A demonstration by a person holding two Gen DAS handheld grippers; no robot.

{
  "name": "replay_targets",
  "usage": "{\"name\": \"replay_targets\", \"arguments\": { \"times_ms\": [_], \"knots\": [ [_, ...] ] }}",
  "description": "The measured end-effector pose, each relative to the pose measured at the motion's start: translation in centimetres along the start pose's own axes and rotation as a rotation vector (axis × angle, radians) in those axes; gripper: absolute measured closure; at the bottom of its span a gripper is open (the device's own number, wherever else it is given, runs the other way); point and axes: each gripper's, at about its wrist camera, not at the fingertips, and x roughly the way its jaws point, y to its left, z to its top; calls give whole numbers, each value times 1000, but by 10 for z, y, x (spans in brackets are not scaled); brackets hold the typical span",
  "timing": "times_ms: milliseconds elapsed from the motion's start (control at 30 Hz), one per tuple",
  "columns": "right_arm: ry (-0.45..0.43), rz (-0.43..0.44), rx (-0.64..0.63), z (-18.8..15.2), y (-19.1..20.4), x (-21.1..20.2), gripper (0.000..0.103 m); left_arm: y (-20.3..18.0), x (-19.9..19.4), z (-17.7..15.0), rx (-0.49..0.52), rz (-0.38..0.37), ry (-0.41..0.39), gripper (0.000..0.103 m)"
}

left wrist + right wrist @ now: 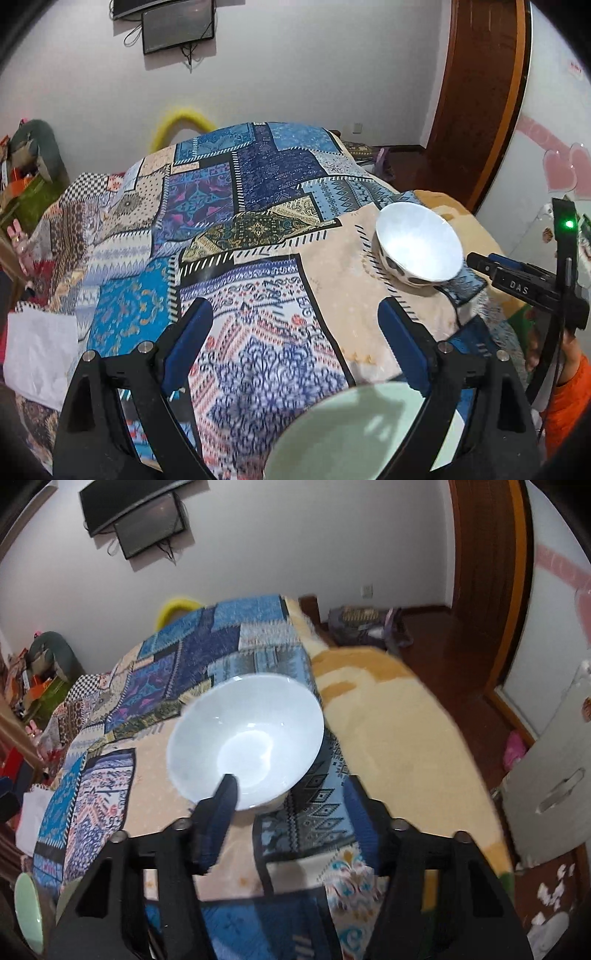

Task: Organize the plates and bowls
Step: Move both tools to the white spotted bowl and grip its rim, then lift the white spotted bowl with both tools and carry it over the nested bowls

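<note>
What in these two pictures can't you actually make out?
- Pale green dish, left wrist view: cut off by the bottom edge and partly behind the left gripper, so plate or bowl is unclear.
- White bowl, right wrist view: motion blur hides whether the right gripper's finger inside the rim touches it.
- Wall screen: dark and cropped by the top edge, content unreadable.

Left gripper [295, 325] is hanging angled down with its jaws spread wide, nothing between the blue pads [188, 339]. Right gripper [288, 797] is also tilting down, jaws partway apart and not pinching anything; its left finger [221, 805] is poking over a bowl's rim. A hand [543, 350] in an orange sleeve is gripping its handle.
</note>
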Motion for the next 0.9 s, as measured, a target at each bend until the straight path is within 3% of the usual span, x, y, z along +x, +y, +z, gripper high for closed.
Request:
{"name": "replay_targets", "arguments": {
  "times_ms": [333,467,900],
  "knots": [
    [101,40,7,11,-9,45,81,-15,40,9,60,-16,29,11],
    [104,34,-10,12,-7,49,82,-21,48,12,63,-32,39,12],
    [152,178,-202,-10,36,28,84,-30,64,9,63,-67,112,19]
  ]
}}
